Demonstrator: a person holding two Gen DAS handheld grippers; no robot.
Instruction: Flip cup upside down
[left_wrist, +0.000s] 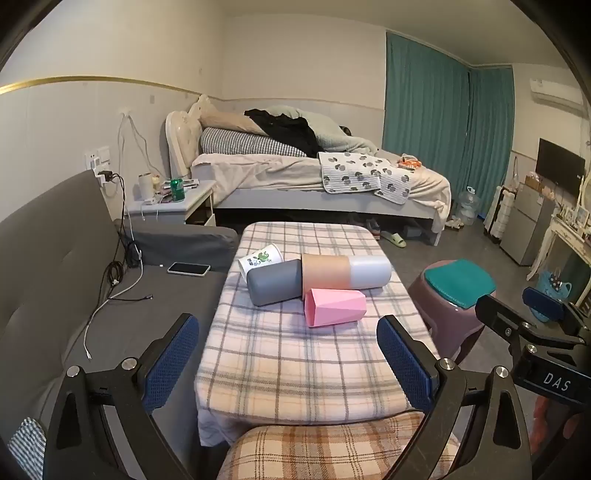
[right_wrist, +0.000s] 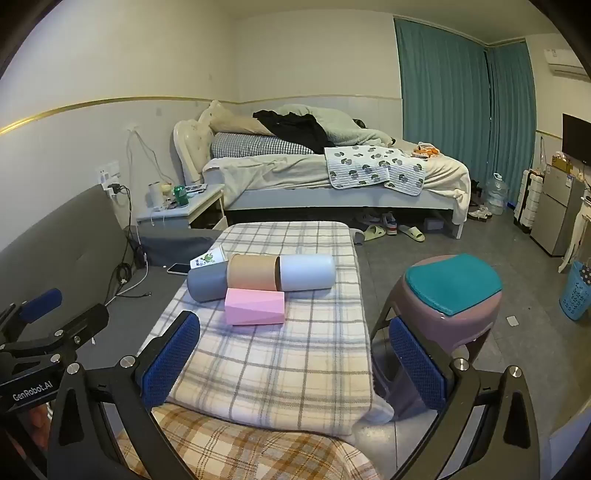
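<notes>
Pink faceted cup lies sideways mid-worktop; left gripper and right gripper both spread, empty — approach square, pinch mid-body.

Support: low table covered in a plaid cloth.
On it, all lying on their sides: paper cup, grey cup, tan cup, white cup, pink faceted cup.
Contact: grey, tan and pink cups touch.
</notes>
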